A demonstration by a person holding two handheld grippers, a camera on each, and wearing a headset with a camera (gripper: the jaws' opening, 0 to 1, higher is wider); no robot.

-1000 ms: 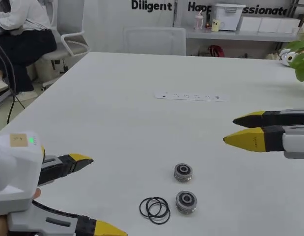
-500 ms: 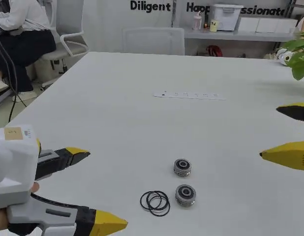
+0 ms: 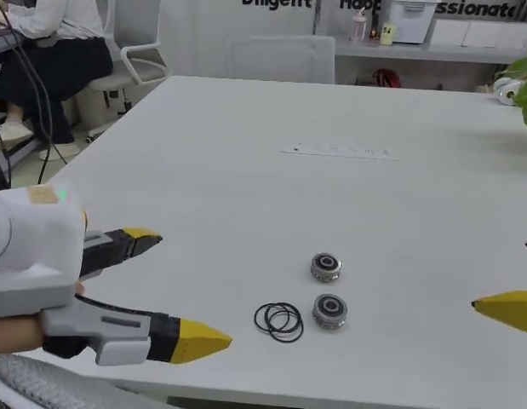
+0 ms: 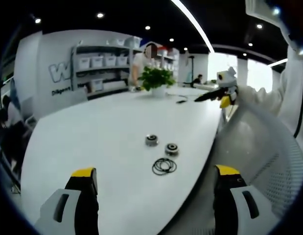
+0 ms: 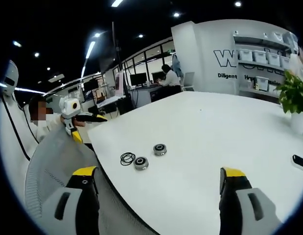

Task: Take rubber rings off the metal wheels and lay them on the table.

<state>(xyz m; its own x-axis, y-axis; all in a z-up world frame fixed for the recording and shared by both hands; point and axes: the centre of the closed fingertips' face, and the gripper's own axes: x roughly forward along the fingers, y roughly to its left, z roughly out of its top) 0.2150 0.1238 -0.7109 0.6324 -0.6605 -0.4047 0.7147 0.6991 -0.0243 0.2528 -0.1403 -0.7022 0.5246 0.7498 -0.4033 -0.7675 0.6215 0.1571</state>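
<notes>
The left gripper (image 3: 174, 290) has its yellow-tipped jaws spread wide and holds nothing. The right gripper (image 5: 158, 171) is also wide apart and empty. Ahead of the left gripper's jaws, on the white table (image 3: 246, 170), lies a small heap of thin black rubber rings (image 3: 278, 321). Just beyond it stands a small round metal wheel (image 3: 329, 311), and a second metal wheel (image 3: 326, 267) is near that one, both between the two grippers.

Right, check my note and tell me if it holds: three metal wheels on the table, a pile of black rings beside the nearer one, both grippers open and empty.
One thing is wrong: the head view shows two metal wheels, not three, the farther wheel and the nearer wheel. The rest stands: the black rings lie on the table beside the nearer wheel, and the left gripper and right gripper are open and empty.
</notes>
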